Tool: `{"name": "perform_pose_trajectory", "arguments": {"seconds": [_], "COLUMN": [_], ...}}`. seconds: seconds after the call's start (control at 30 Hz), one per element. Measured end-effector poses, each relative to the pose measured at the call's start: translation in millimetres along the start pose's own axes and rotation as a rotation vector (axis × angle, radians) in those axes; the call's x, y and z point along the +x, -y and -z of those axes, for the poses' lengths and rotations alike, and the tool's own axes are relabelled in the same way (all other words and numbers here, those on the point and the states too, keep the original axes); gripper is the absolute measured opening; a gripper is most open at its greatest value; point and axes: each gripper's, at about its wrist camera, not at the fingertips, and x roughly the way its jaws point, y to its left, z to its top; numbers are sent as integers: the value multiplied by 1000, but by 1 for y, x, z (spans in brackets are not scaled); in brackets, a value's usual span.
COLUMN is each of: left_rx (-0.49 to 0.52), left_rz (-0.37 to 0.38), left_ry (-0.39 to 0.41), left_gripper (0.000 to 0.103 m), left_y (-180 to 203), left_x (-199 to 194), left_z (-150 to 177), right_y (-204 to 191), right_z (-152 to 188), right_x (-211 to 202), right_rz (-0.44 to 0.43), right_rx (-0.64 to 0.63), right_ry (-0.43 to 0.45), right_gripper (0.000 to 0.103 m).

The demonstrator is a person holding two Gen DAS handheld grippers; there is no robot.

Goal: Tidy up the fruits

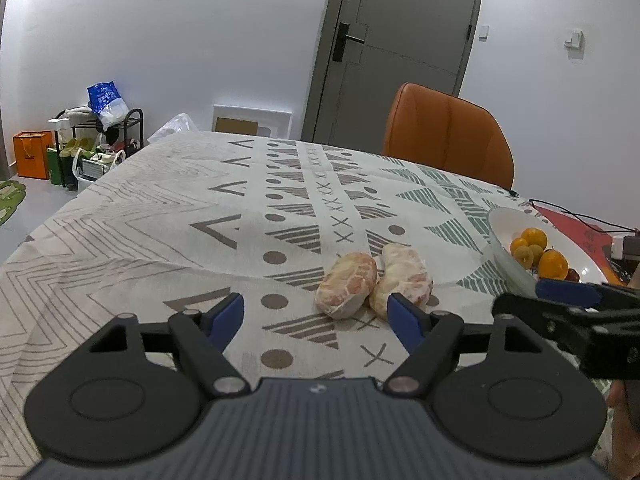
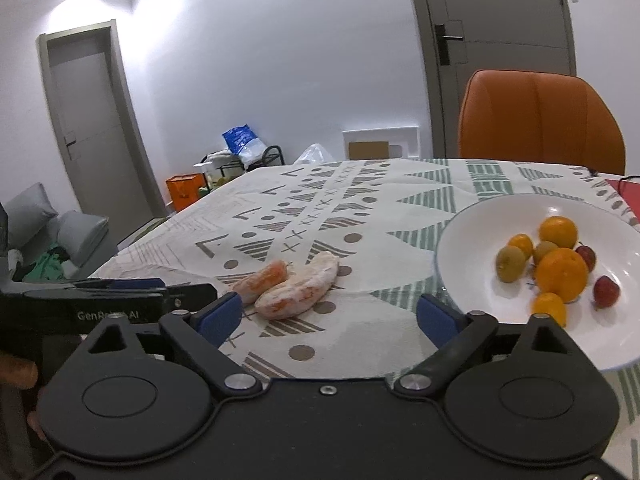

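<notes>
Left hand-held gripper [image 1: 316, 314]: nearest item, jaws spread apart and released, nothing between the blue pads; its right pad sits just in front of the fruit pieces.

Right hand-held gripper [image 2: 328, 314]: also near, jaws wide and released, empty, low over the tabletop [image 2: 360, 332] between the fruit pieces and the bowl.

Peeled fruit pieces [image 1: 374, 284]: two pale, pink-fleshed segments lying side by side and touching on the patterned cloth, left of the bowl and apart from it.

Bowl [image 2: 452, 240]: white, shallow, resting on the tabletop.

Bowl contents: four oranges [image 2: 560, 274], two greenish fruits [image 2: 510, 263] and two small red fruits [image 2: 606, 290], grouped near the bowl's middle.

Red mat [image 2: 622, 190]: on the tabletop beyond the bowl, with a black cable across it.

Orange chair [image 2: 540, 120]: behind the bowl, at the tabletop's far edge.

Door [image 2: 504, 40]: grey, shut, behind the chair.

Shoe rack [image 1: 96, 140]: far left of the bowl, on the floor by the wall, beside an orange bag.
</notes>
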Motion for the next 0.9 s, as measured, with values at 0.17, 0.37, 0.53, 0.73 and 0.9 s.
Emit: {"name": "perform_pose_trajectory", "arguments": {"seconds": [0.17,0.37,0.53,0.73,0.9], "left_rx": [0,-5,-28,-34,-33], "left_rz": [2,-9,-30,-45,-56], "left_ry": [-4,8,14,15,14], "left_gripper": [74,67,60,57,57], "left_y": [-2,-8,-18,-26,-29], "left_x": [2,0,-3,-5,-5], "left_z": [1,-4,-8,-10,-11], "right_y": [-2,-8,-14,-22,-28], "right_z": [-2,-8,-11,-11,-10], "right_x": [11,27,41,55,65], "right_rz": [-8,-34,-54,-57,-52], "right_rx": [-14,-51,-81,-116,-136], "right_ry": [-23,-56,-88,-115,-129], "right_gripper": [82,78,78,72,67]}}
